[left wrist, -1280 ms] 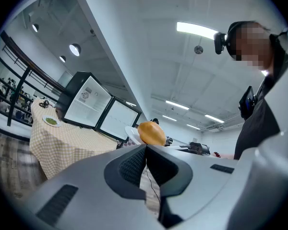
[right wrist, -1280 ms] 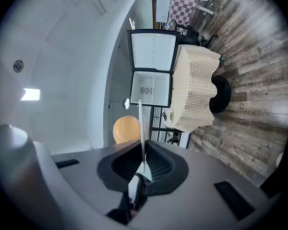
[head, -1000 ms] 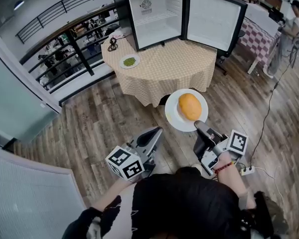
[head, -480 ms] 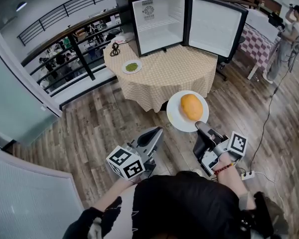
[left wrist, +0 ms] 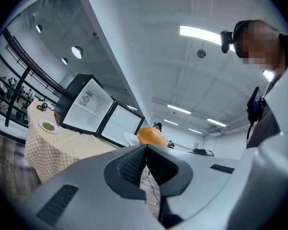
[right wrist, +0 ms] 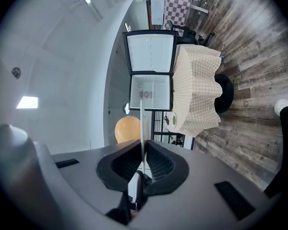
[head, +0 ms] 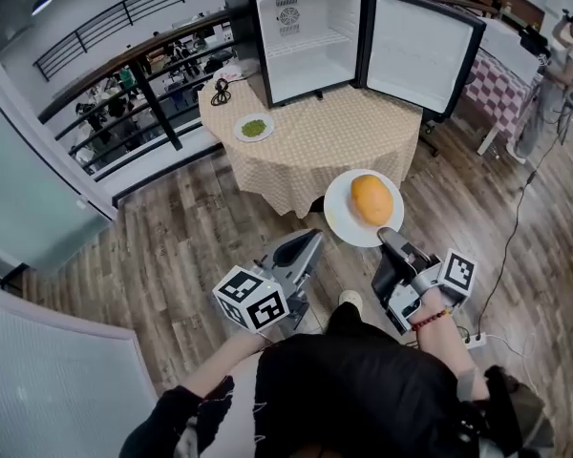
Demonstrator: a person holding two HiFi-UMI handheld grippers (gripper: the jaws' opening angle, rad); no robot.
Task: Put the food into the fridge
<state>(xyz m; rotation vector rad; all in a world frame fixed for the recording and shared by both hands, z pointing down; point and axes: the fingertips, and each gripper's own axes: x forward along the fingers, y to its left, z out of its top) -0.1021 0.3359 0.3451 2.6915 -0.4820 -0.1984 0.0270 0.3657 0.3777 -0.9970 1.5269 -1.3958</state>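
The right gripper [head: 387,234] grips the near rim of a white plate [head: 342,216]. In the right gripper view the rim runs edge-on btwn the pads, which press on it from both sides. The jaws have just been easing open a little, w/ the plate rim between them. An orange bun [head: 371,198] sits on the plate, approx. at its centre. The plate is held level over the wooden floor [head: 172,246], just off the near edge of the table [head: 315,146], overlapping the hanging checked cloth [head: 286,194] in the head view.

The left gripper [head: 315,239] is closed & empty: its pads meet w/ nothing btwn them. It is held beside the right one, left of the plate and not touching it.

The fridge [head: 306,41] stands at the table's far edge w/ its door [head: 415,46] swung wide to the right. The white interior shows one shelf.

A small plate [head: 254,127] w/ green food on it lies near the table's left edge, well apart from the fridge opening.

A person [head: 563,60] stands far right, beyond the table.
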